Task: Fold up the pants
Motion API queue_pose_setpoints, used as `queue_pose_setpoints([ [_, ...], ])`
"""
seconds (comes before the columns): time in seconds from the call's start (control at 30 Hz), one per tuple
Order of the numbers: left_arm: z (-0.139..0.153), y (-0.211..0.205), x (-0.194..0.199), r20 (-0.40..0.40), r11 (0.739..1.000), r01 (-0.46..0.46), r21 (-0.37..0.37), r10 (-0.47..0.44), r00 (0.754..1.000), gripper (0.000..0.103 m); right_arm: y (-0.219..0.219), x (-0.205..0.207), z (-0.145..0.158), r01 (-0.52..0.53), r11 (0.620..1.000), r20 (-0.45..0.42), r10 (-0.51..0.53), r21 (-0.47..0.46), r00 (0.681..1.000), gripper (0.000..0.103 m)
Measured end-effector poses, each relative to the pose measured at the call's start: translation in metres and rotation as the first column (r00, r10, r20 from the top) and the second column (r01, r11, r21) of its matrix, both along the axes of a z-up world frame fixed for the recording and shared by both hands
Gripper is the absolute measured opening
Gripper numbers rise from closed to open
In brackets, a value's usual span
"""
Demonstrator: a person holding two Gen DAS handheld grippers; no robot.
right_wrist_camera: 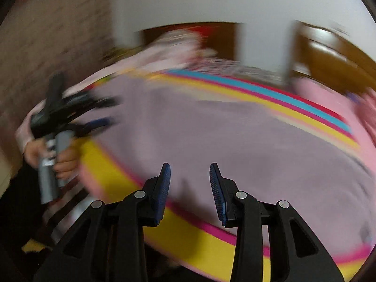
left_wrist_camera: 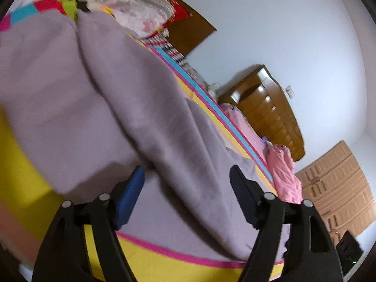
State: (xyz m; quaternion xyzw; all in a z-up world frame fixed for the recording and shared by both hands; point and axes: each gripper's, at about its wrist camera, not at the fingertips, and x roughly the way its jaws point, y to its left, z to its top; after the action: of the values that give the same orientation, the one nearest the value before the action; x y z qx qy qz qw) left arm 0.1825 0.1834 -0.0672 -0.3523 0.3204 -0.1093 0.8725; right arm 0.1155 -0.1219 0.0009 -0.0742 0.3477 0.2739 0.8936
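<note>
We see the pants (left_wrist_camera: 98,98) as a soft mauve-grey fleece-like garment spread on the striped bedcover (left_wrist_camera: 164,256), w/ a deep fold running diagonally down the middle of the left wrist view so one thick layer bulges over the other; the cloth looks matte, slightly fuzzy, lightly creased, no print or pocket that we can make out. In the right wrist view the same pants (right_wrist_camera: 211,141) lie as a broad flat patch across the cover, edges blurred by motion. The left gripper (left_wrist_camera: 186,176) sits low over the garment, jaws standing wide, cloth between and under the fingers but the pads not pressing on it. The right gripper (right_wrist_camera: 189,171) hangs above the near edge of the pants, jaws partly apart, nothing between them, blue ribbed pads facing each other. A hand (right_wrist_camera: 63,159) at far left of the right wrist view grips the handle of the other gripper. Beyond: cover stripes in yellow, pink, blue & red, a pink garment (left_wrist_camera: 284,171) at the bed's far edge, floral bedding (left_wrist_camera: 131,2) past the pants, a brown wooden headboard (left_wrist_camera: 270,108), a tan wardrobe (left_wrist_camera: 338,188), pale wall
</note>
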Motion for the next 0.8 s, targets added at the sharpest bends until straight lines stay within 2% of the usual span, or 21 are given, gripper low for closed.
queue_pose_setpoints([
  [0.07, 0.006, 0.026, -0.014, 0.018, 0.996, -0.078, 0.043, 0.077, 0.997, 0.076, 0.046, 0.022, 0.002, -0.157, 0.988, -0.004, 0.157, -0.001, 0.988, 0.037],
  [0.13, 0.011, 0.064, -0.028, 0.029, 0.979, -0.183, 0.086, 0.181, 0.983, 0.078, 0.081, 0.054, 0.007, -0.266, 0.964, -0.03, 0.266, 0.03, 0.963, 0.037],
  [0.2, 0.008, 0.098, -0.033, 0.005, 0.961, -0.261, 0.096, 0.262, 0.965, 0.078, 0.121, 0.092, 0.012, -0.362, 0.93, -0.07, 0.367, 0.072, 0.928, 0.037],
  [0.23, 0.007, 0.115, -0.031, -0.018, 0.95, -0.295, 0.098, 0.298, 0.954, 0.078, 0.153, 0.118, 0.015, -0.422, 0.903, -0.083, 0.427, 0.077, 0.9, 0.037],
  [0.33, -0.002, 0.166, -0.023, -0.043, 0.904, -0.413, 0.111, 0.42, 0.907, 0.078, 0.239, 0.177, 0.018, -0.545, 0.836, -0.101, 0.549, 0.064, 0.83, 0.037],
  [0.4, -0.007, 0.186, -0.013, -0.066, 0.882, -0.454, 0.126, 0.464, 0.883, 0.077, 0.301, 0.214, 0.015, -0.592, 0.803, -0.135, 0.596, 0.07, 0.792, 0.037],
  [0.5, -0.011, 0.215, 0.007, -0.083, 0.851, -0.506, 0.145, 0.52, 0.85, 0.077, 0.367, 0.245, 0.011, -0.634, 0.772, -0.155, 0.631, 0.037, 0.76, 0.037],
  [0.57, -0.014, 0.226, 0.021, -0.103, 0.842, -0.51, 0.178, 0.531, 0.841, 0.077, 0.408, 0.263, 0.002, -0.665, 0.747, -0.173, 0.657, 0.012, 0.734, 0.037],
  [0.67, -0.023, 0.233, 0.038, -0.118, 0.837, -0.495, 0.233, 0.53, 0.84, 0.076, 0.429, 0.269, -0.02, -0.673, 0.736, -0.223, 0.645, -0.076, 0.731, 0.037],
  [0.7, -0.023, 0.23, 0.045, -0.123, 0.831, -0.479, 0.285, 0.527, 0.841, 0.074, 0.432, 0.266, -0.026, -0.68, 0.725, -0.224, 0.649, -0.107, 0.727, 0.037],
  [0.73, -0.023, 0.231, 0.046, -0.126, 0.825, -0.469, 0.316, 0.527, 0.841, 0.06, 0.431, 0.262, -0.029, -0.69, 0.711, -0.193, 0.665, -0.133, 0.722, 0.037],
  [0.77, -0.022, 0.227, 0.047, -0.125, 0.814, -0.458, 0.358, 0.528, 0.84, 0.036, 0.429, 0.257, -0.03, -0.689, 0.713, -0.175, 0.667, -0.135, 0.724, 0.035],
  [0.8, -0.022, 0.226, 0.046, -0.115, 0.818, -0.448, 0.361, 0.516, 0.849, 0.025, 0.431, 0.259, -0.031, -0.681, 0.719, -0.161, 0.662, -0.14, 0.732, 0.02],
])
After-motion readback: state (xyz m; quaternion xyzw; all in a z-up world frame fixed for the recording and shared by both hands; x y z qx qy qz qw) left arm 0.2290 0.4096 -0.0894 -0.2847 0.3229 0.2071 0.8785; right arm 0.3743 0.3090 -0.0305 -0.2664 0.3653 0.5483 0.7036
